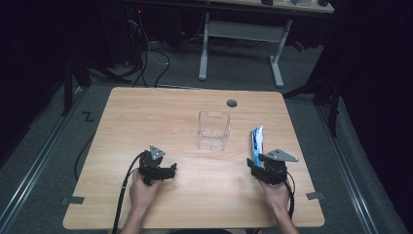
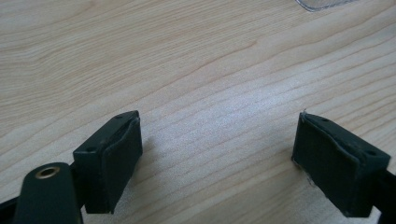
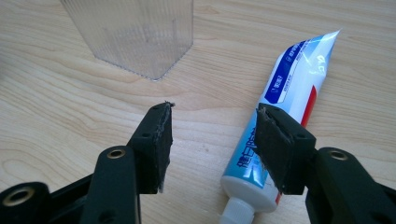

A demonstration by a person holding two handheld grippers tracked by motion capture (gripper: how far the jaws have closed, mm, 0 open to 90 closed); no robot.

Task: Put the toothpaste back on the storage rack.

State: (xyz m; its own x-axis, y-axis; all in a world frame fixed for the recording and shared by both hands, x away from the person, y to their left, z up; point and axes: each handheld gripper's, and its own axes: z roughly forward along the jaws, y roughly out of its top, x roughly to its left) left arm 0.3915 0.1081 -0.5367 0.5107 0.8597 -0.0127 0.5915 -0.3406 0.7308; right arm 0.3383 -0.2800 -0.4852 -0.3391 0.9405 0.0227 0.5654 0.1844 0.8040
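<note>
Both jaws of the right gripper (image 3: 212, 140) are parted, nothing clamped; the toothpaste tube (image 3: 285, 116) lies flat right of the clear container (image 3: 135, 35). Misaligned closing could shove the tube away.

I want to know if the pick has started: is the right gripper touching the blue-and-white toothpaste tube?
Cannot tell. In the right gripper view the right gripper stands open, and one pad overlaps the blue-and-white toothpaste tube, hiding any contact.
</note>
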